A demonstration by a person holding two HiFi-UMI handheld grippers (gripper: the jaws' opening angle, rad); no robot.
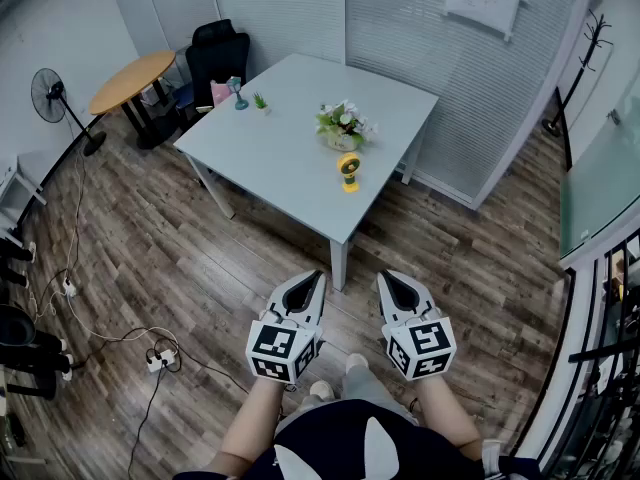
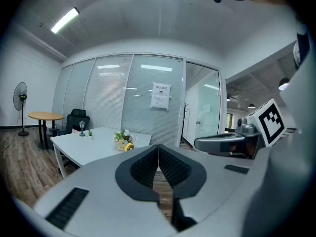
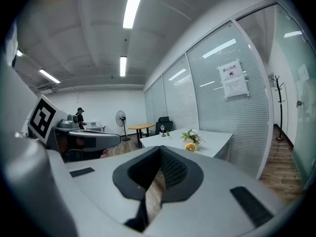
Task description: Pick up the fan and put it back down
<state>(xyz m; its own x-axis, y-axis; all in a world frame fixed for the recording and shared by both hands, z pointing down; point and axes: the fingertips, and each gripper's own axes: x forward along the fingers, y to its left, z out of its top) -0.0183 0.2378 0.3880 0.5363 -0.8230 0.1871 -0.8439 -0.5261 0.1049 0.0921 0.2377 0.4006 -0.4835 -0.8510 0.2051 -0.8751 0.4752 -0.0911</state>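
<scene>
Left gripper [image 1: 317,278], right gripper [image 1: 385,279]: fingers closed, empty. Fan [image 1: 348,171] on table [image 1: 270,148]. Only right gripper view shows distant person [image 3: 79,116].

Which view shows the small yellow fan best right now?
The head view: the fan stands unobstructed on the white table, next to the flowers. Both gripper views show only a tiny, distant yellow spot above their jaws.
</scene>
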